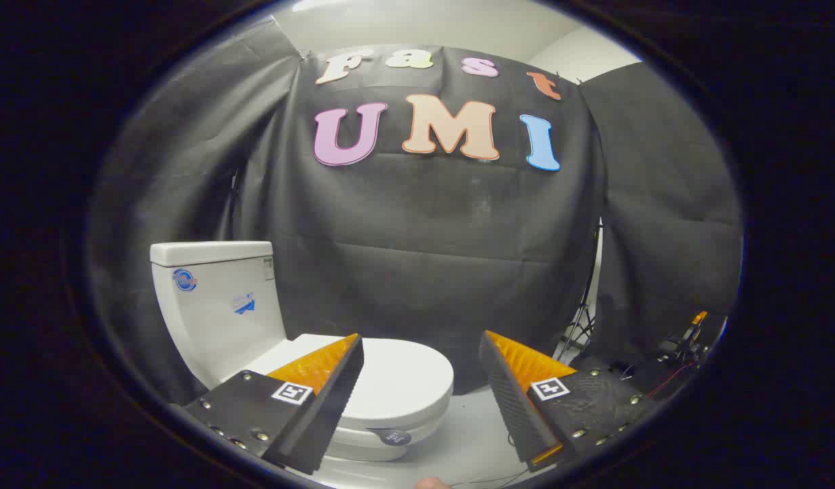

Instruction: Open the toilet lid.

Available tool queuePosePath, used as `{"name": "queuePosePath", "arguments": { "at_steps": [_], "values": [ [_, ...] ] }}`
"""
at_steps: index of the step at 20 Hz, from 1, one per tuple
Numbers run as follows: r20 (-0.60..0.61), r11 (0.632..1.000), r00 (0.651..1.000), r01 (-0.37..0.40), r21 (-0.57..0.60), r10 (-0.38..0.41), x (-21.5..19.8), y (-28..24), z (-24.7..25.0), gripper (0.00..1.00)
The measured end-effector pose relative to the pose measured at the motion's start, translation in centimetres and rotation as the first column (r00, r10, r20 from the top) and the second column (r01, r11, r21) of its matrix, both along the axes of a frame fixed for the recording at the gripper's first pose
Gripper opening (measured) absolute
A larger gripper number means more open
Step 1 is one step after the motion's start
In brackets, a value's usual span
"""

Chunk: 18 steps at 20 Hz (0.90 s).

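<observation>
A white toilet stands ahead and to the left of the fingers, with its tank [217,299] against the black cloth wall. Its lid [404,377] lies flat and closed over the bowl, partly hidden behind the left finger [322,390]. My gripper [421,350] hovers above and in front of the bowl, open, with a wide gap and nothing between the fingers. The right finger [519,394] is off to the right of the lid, over the floor.
A light floor [472,441] spreads in front of the toilet. A tripod stand [580,326] leans at the right by the cloth wall, and some equipment with wires [682,346] sits further right.
</observation>
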<state>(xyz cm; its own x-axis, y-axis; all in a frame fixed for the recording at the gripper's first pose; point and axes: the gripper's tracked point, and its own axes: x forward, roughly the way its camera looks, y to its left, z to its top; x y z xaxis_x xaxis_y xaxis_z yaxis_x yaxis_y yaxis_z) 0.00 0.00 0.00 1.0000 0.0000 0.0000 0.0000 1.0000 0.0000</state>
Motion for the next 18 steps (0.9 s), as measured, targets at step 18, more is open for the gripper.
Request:
{"name": "queuePosePath", "arguments": {
  "at_steps": [18],
  "values": [
    [-0.049, 0.997, 0.997, 0.068, 0.026, -0.066, 0.8, -3.1, -3.5, 1.0]
  ]
}}
